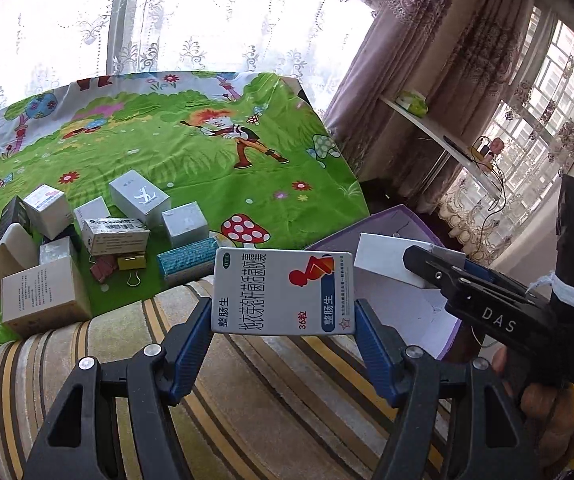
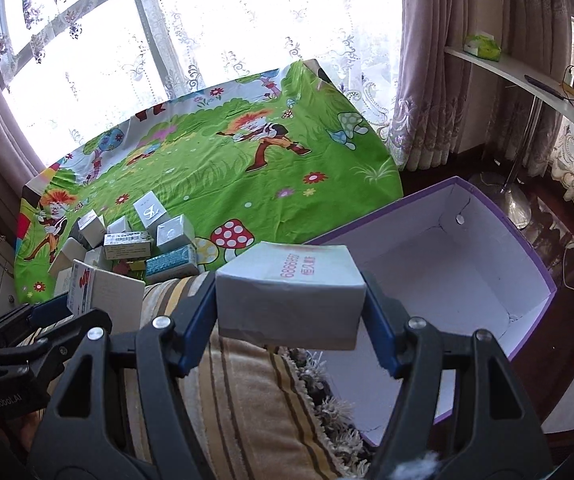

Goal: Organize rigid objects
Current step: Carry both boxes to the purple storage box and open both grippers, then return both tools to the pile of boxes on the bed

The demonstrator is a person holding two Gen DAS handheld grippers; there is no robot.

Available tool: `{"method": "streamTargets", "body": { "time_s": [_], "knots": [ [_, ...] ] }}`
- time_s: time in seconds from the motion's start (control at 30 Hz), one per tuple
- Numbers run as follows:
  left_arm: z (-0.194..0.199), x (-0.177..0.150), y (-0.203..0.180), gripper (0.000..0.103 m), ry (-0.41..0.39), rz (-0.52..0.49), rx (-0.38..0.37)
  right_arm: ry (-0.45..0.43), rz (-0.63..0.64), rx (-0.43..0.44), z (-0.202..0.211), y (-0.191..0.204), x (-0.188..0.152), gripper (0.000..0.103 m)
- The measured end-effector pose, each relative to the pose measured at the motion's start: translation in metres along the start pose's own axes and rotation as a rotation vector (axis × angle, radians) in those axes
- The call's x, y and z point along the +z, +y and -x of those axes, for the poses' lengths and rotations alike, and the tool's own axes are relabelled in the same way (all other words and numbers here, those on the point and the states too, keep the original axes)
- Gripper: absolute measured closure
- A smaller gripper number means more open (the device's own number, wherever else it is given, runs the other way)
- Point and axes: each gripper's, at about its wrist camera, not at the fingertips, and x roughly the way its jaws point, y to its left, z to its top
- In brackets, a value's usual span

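Left gripper pinches medicine box (right gripper clamps grey carton).

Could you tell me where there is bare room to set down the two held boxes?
The white floor of the purple-walled open box is bare. The green cartoon tablecloth is free beyond the mushroom print, toward the lace curtain. Crowded: the cluster of small cartons at its near-left edge.
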Motion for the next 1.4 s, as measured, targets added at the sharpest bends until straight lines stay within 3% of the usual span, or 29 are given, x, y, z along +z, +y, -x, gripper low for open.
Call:
{"method": "streamTargets", "body": {
  "time_s": [0.13, 0.37, 0.43, 0.5, 0.6, 0.87, 1.07, 1.27, 1.4],
  "knots": [
    [-0.008, -0.001, -0.028, 0.034, 0.013, -0.069, -0.029, -0.023, -0.043, -0.084, 0.007, -0.030, 0.002, 0.032],
    [-0.023, -0.006, -0.071, 0.032, 0.040, -0.190, -0.105, -0.029, -0.132, -0.142, 0.016, -0.070, 0.001, 0.032],
    [-0.027, -0.008, -0.080, 0.025, 0.063, -0.221, -0.127, -0.031, -0.147, -0.145, 0.018, -0.075, 0.001, 0.032],
    [-0.025, -0.011, -0.083, 0.020, 0.056, -0.238, -0.126, -0.034, -0.149, -0.155, 0.018, -0.076, 0.002, 0.023],
    [-0.019, -0.009, -0.078, 0.016, 0.034, -0.217, -0.130, -0.058, -0.154, -0.166, 0.021, -0.075, 0.003, 0.012],
    [-0.004, -0.004, -0.054, 0.013, -0.034, -0.116, -0.121, -0.108, -0.142, -0.191, 0.029, -0.066, 0.009, 0.004],
    [0.014, 0.001, -0.036, 0.013, -0.133, -0.082, -0.074, -0.179, -0.114, -0.140, 0.036, -0.053, 0.010, 0.002],
    [0.025, 0.006, 0.000, 0.013, -0.139, -0.014, -0.088, -0.159, -0.078, -0.095, 0.033, -0.041, 0.012, 0.002],
    [0.034, 0.008, 0.026, 0.013, -0.161, 0.043, -0.043, -0.149, -0.049, -0.064, 0.032, -0.031, 0.011, 0.002]
  ]
}}
